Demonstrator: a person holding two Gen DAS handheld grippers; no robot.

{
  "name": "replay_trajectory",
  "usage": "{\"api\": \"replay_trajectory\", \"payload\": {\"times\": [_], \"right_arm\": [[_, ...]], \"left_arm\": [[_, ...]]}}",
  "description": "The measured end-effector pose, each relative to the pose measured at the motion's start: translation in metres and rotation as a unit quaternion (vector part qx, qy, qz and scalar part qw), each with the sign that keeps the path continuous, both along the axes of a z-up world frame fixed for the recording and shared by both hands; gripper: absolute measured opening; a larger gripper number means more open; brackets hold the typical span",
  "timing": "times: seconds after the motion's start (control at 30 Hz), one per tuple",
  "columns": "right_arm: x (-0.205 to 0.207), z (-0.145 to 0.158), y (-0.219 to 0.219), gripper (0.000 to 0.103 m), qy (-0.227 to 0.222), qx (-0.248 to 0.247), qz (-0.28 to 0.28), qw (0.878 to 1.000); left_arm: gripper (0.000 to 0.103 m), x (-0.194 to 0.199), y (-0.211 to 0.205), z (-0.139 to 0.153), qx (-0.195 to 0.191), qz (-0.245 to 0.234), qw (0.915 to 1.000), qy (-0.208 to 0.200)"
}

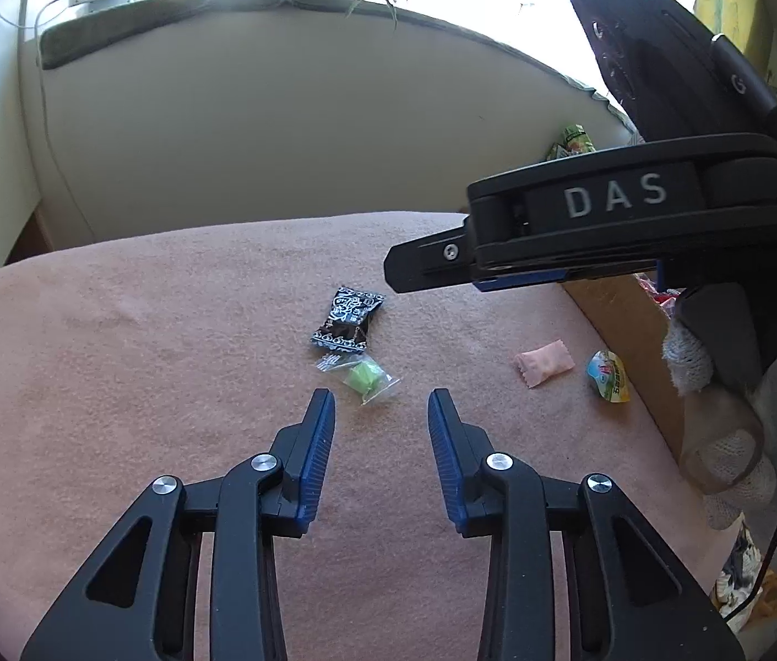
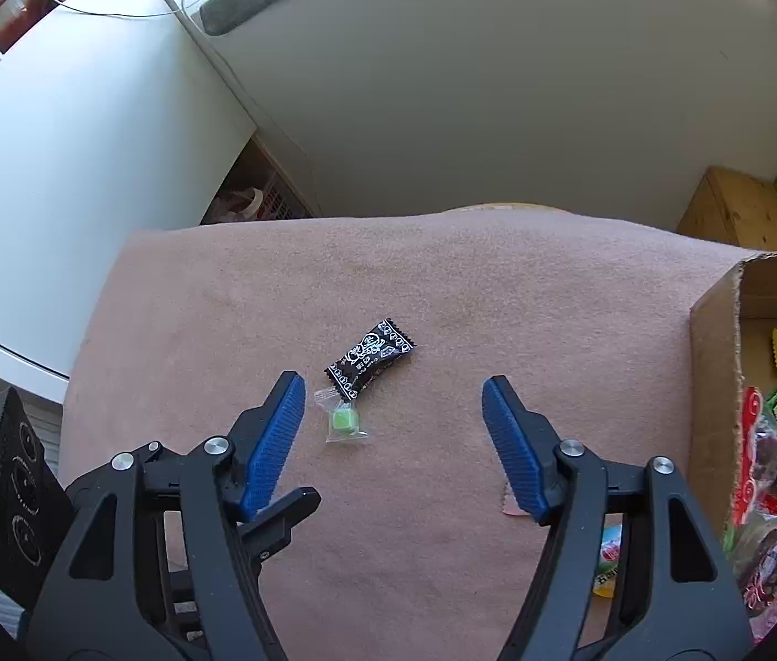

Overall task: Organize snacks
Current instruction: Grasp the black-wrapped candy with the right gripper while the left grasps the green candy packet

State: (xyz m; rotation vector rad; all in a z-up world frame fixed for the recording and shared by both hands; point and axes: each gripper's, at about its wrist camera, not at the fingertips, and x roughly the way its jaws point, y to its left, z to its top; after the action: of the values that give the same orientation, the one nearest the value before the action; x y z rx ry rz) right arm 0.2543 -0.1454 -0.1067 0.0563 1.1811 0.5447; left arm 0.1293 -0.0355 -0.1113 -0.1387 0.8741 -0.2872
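Left wrist view: we hold our left hand-held gripper (image 1: 381, 418) released, just before the green candy (image 1: 363, 377). We go low, straddle it, squeeze gently. Right hand-held gripper (image 2: 391, 424) is released too. Box (image 2: 718, 330) waits nearby.

Support surface: pink fleece blanket (image 1: 168, 385) covering the whole top, w/ faint creases. Lying directly on it: black printed candy wrapper (image 1: 348, 318), its near end touching a clear zip bag w/ green cube candy (image 1: 364, 377); well to the right, a pink wrapped candy (image 1: 544, 362) just beside a small jelly cup w/ printed foil lid (image 1: 608, 375). Cardboard box (image 2: 718, 330) of assorted snacks sits at the blanket's right edge.
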Motion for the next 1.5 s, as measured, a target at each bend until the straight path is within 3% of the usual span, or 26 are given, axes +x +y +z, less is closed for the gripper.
{"api": "replay_trajectory", "payload": {"times": [0.07,0.13,0.37,0.6,0.87,0.97,1.03,1.23,1.5], "right_arm": [[0.009,-0.014,0.007,0.06,0.022,0.001,-0.005,1.0],[0.016,-0.026,0.013,0.044,0.046,0.011,-0.007,0.999],[0.029,-0.045,0.028,0.043,0.064,0.007,-0.014,0.998],[0.035,-0.047,0.045,0.035,0.039,-0.035,-0.002,0.999],[0.037,-0.05,0.061,0.034,0.013,-0.085,0.037,0.996],[0.034,-0.05,0.064,0.027,0.006,-0.098,0.044,0.994],[0.036,-0.05,0.061,0.02,0.006,-0.102,0.043,0.994],[0.033,-0.047,0.053,0.019,-0.002,-0.104,0.047,0.993],[0.025,-0.049,0.048,0.018,-0.005,-0.088,0.043,0.995]], "left_arm": [[0.031,0.004,0.001,-0.003,-0.001,0.0,1.0,0.004],[0.031,0.007,0.002,-0.005,-0.003,0.001,1.0,0.007],[0.031,0.016,0.002,-0.01,-0.005,-0.003,0.9999,0.011],[0.028,0.021,0.004,-0.017,-0.004,0.003,0.9998,0.017],[0.026,0.028,-0.002,-0.022,0.006,-0.004,0.9997,0.022],[0.026,0.03,-0.005,-0.024,0.018,-0.007,0.9997,0.018],[0.024,0.029,-0.009,-0.025,0.028,-0.011,0.9994,0.015],[0.012,0.035,-0.003,-0.029,0.013,-0.011,0.9997,0.02],[0.008,0.033,0.005,-0.03,0.008,-0.011,0.9997,0.019]]}}
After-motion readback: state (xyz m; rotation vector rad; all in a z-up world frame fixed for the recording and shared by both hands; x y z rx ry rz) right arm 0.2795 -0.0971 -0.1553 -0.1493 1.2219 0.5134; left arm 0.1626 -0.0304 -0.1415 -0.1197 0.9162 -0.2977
